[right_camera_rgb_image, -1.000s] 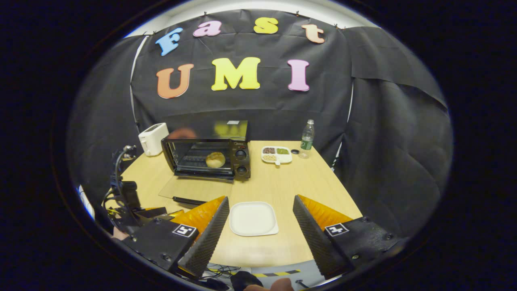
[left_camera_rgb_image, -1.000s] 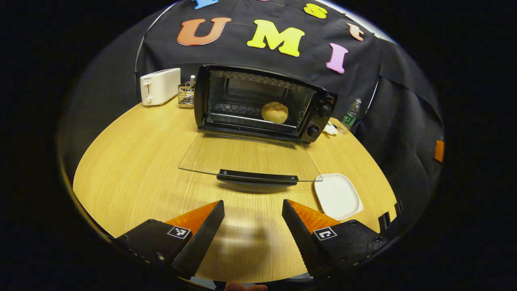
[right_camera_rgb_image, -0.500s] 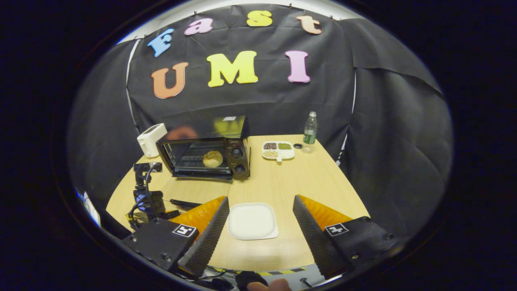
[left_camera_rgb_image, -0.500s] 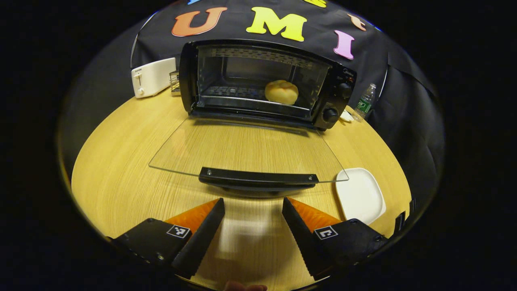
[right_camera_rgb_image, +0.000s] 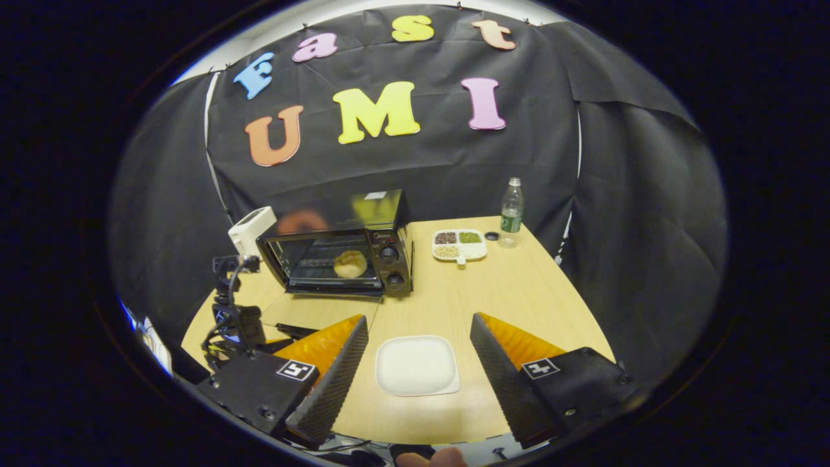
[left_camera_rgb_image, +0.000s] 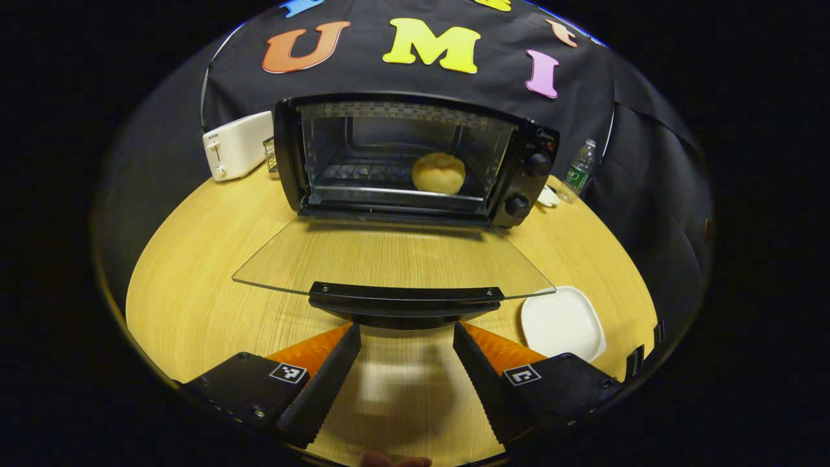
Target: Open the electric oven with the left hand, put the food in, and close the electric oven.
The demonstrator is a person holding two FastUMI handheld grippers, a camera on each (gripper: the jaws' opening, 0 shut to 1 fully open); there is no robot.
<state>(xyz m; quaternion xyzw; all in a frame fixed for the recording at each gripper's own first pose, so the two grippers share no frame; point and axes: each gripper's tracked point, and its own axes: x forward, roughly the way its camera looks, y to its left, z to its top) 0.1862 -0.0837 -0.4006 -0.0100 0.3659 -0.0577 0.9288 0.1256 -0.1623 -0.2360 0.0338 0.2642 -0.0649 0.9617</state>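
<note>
Left gripper point(left_camera_rgb_image: 406, 334) — fingers spread apart, gripping nothing, tips just short of the black door handle point(left_camera_rgb_image: 405, 297). The handle lay straight ahead of the gap between the fingers and looked wider than that gap, so it would have to be taken across its thickness, near its middle, not end to end.

Electric oven point(left_camera_rgb_image: 415, 159) stood beyond the fingertips with its glass door point(left_camera_rgb_image: 392, 256) dropped flat toward the gripper, roughly level above the table point(left_camera_rgb_image: 194, 259). The food, a round bun point(left_camera_rgb_image: 439, 173), sat on the rack inside, ahead and slightly right of the fingers.

Handling, as a judgement: the door is a stiff glass pane on a hinge at the oven's lower edge — smooth, slippery and breakable, so the pane itself is a poor place to grip. The handle bar is rigid and offers the only sure purchase; lifting from its centre should keep the door from twisting. The door probably has modest weight. The oven looks light enough to slide if pushed hard.

Right gripper point(right_camera_rgb_image: 418, 350) — fingers likewise parted and empty, with a white plate point(right_camera_rgb_image: 417, 365) lying on the table between them. The oven stood well beyond, ahead and left.
</note>
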